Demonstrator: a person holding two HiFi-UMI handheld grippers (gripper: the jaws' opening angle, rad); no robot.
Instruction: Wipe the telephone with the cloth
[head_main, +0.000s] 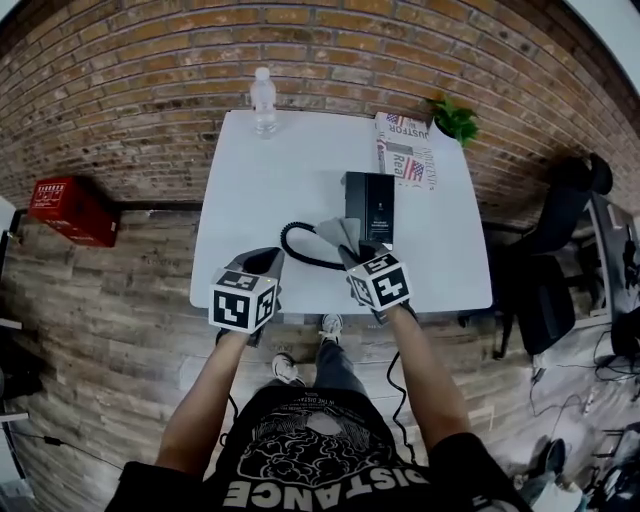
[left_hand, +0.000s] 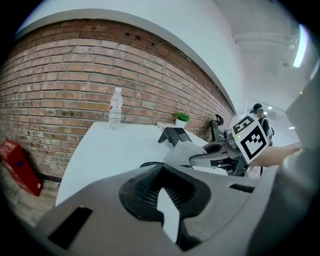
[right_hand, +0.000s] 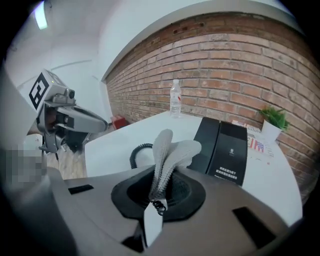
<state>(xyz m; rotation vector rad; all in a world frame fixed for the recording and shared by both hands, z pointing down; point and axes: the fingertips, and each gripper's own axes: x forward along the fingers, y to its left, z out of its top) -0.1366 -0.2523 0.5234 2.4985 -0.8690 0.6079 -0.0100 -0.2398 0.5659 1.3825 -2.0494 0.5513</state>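
one grey cloth (right_hand: 167, 150) pinched tight in the right gripper (head_main: 352, 255), left gripper (head_main: 262, 262) closed and empty — wiping looks unstarted; next, press cloth onto the telephone (head_main: 369, 205).

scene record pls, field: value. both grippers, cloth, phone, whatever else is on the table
left gripper: jaws shut, nothing between them
right gripper: shut on cloth
cloth: grey, at telephone's near end; contact unclear
telephone: black, on white table, coiled cord trailing to its left
far edge of table: water bottle, plant, printed paper
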